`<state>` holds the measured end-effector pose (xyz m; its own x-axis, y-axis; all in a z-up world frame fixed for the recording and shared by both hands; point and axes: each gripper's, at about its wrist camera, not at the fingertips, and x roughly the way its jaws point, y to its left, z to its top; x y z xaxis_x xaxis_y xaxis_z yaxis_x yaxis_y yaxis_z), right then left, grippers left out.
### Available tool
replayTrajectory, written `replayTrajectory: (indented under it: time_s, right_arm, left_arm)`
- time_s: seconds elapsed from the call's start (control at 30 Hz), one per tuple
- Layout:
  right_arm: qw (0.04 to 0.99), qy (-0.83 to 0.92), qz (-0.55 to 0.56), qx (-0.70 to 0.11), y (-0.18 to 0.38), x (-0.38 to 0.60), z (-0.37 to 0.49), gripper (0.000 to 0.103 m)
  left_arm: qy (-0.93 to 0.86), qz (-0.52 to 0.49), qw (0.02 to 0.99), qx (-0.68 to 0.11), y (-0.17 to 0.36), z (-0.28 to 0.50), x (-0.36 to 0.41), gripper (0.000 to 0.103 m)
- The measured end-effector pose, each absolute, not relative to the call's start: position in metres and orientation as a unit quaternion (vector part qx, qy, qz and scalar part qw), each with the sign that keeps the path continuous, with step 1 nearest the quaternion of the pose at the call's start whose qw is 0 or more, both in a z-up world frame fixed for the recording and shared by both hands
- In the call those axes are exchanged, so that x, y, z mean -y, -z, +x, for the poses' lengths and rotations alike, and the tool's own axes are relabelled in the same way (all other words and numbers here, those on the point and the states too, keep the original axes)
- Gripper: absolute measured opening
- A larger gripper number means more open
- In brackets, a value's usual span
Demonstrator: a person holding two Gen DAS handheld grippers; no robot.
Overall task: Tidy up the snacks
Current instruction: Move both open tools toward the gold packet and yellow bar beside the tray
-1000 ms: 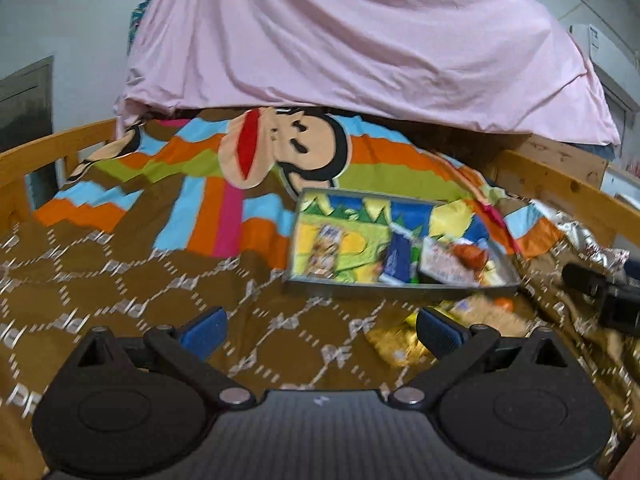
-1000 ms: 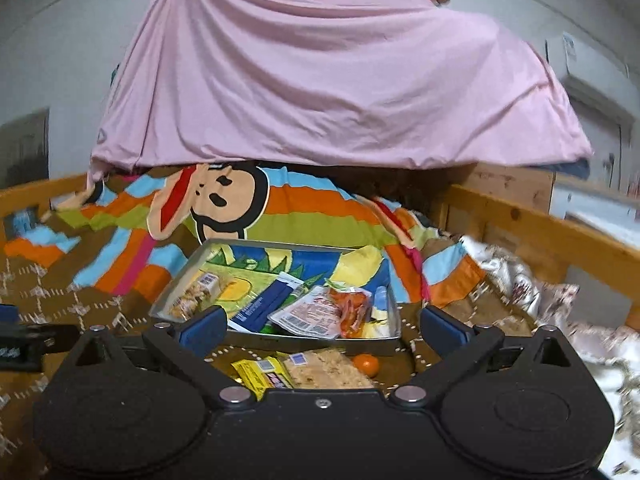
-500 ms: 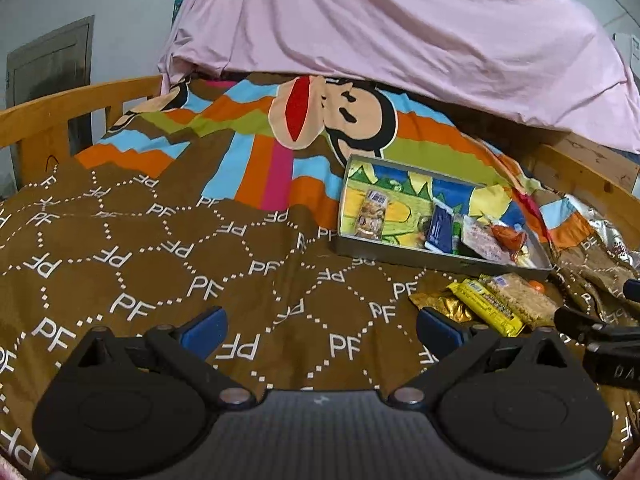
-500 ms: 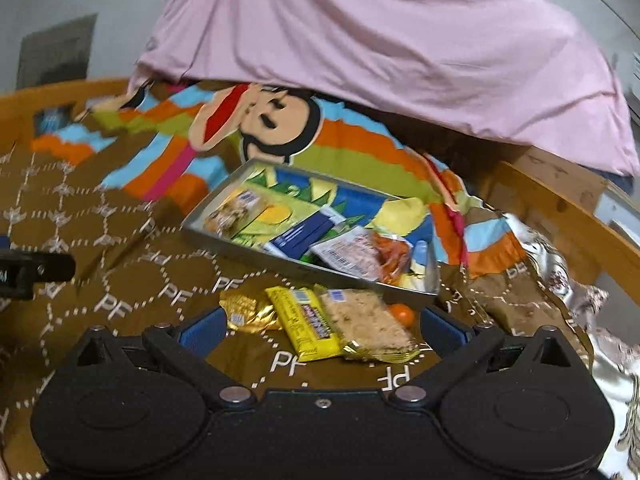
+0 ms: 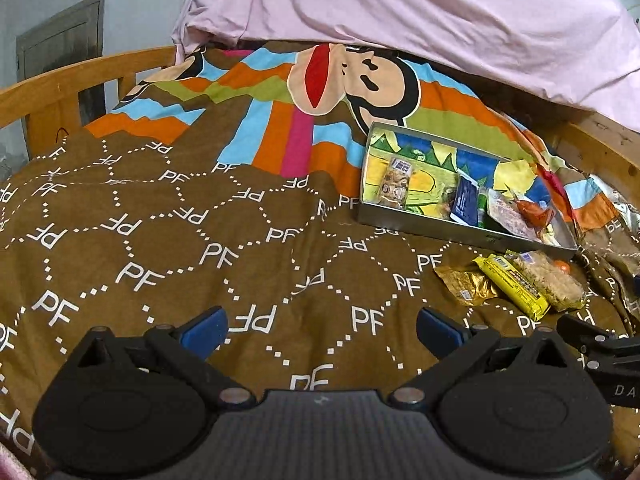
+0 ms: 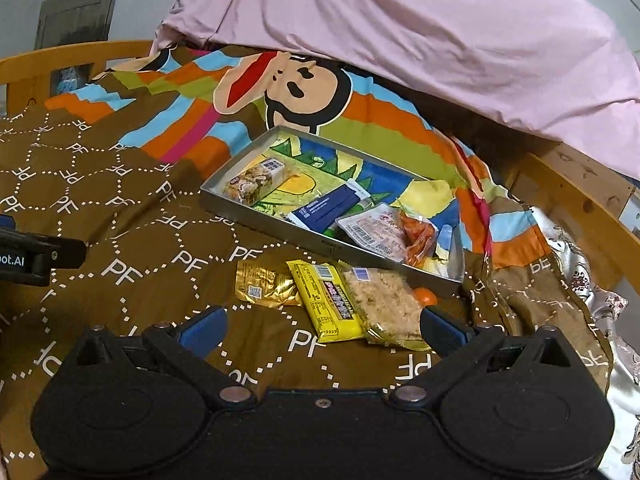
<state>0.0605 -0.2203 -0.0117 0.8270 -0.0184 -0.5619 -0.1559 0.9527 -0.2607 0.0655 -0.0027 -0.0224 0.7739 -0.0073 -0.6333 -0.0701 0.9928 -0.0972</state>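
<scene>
A grey metal tray (image 6: 256,224) (image 5: 424,226) lies on the bed and holds several snack packets, among them a dark blue pack (image 6: 328,208) and a clear pack of biscuits (image 6: 256,180). In front of it lie a gold packet (image 6: 260,284) (image 5: 466,284), a yellow bar (image 6: 328,300) (image 5: 516,284), a clear rice-crisp pack (image 6: 384,304) (image 5: 548,280) and a small orange ball (image 6: 426,296). My right gripper (image 6: 320,328) is open just short of these loose snacks. Left of them, my left gripper (image 5: 320,328) hangs open over bare blanket.
The brown "PF" blanket (image 5: 160,248) covers the bed, with a striped monkey print (image 5: 352,76) behind the tray. A pink sheet (image 6: 400,20) hangs at the back. Wooden rails (image 5: 60,92) (image 6: 580,200) edge both sides. Silvery fabric (image 6: 592,280) lies at the right.
Both grippers have risen and tipped downward, so the blanket and the loose snacks before the tray show more fully. Both stay open. No snack has moved.
</scene>
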Motion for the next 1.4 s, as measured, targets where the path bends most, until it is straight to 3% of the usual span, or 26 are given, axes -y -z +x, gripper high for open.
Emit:
replayTrajectory:
  time_s: [1.4]
  right_arm:
    - [0.916,-0.164,-0.163,-0.329,0.032,0.193,0.088,0.102]
  left_arm:
    - [-0.083,-0.033,0.926,-0.367,0.043,0.099,-0.006,0.102]
